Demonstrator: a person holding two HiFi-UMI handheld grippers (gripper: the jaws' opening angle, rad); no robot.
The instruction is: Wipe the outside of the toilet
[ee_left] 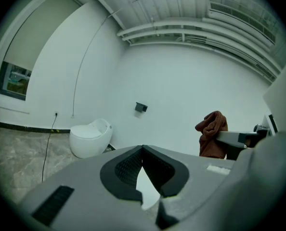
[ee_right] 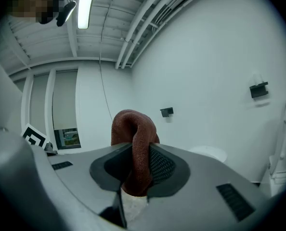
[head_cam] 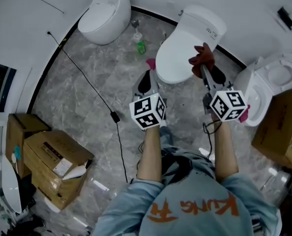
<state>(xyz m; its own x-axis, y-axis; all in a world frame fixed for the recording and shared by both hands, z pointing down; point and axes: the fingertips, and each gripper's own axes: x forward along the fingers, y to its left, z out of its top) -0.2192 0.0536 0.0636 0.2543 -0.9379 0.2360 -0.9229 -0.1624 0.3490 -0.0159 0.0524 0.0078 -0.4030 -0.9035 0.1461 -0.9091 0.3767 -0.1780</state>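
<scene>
Toilets stand in a row along the far wall in the head view: an egg-shaped toilet (head_cam: 105, 14) at far left, the closed toilet (head_cam: 185, 45) in the middle, and an open toilet (head_cam: 276, 80) at right. Your right gripper (head_cam: 204, 69) reaches over the right side of the closed lid, and its claw is clamped on a red-brown cloth (head_cam: 202, 56). The cloth shows against the right edge of the lid; whether it touches the lid, this view does not tell. Your left gripper (head_cam: 147, 81) hangs at the near left of the same toilet, above the grey marble floor (head_cam: 87, 58). A green bottle (head_cam: 141, 47) stands on the floor between the egg-shaped toilet and the closed one. A black cable (head_cam: 89, 87) runs over the floor at left, and cardboard boxes (head_cam: 55, 163) lie at near left.

In the left gripper view, the claw of the left gripper (ee_left: 143, 147) is closed: its tips meet and nothing is between them. Beyond it you see the egg-shaped toilet (ee_left: 89, 137) at left by the wall, and at right the red-brown cloth (ee_left: 212, 134) in the right gripper (ee_left: 222, 137).

In the right gripper view, the claw of the right gripper (ee_right: 142, 148) presses from both sides on the red-brown cloth (ee_right: 132, 129), which folds up in a loop above the tips. The marker cube (ee_right: 33, 138) of the left gripper shows at left.
</scene>
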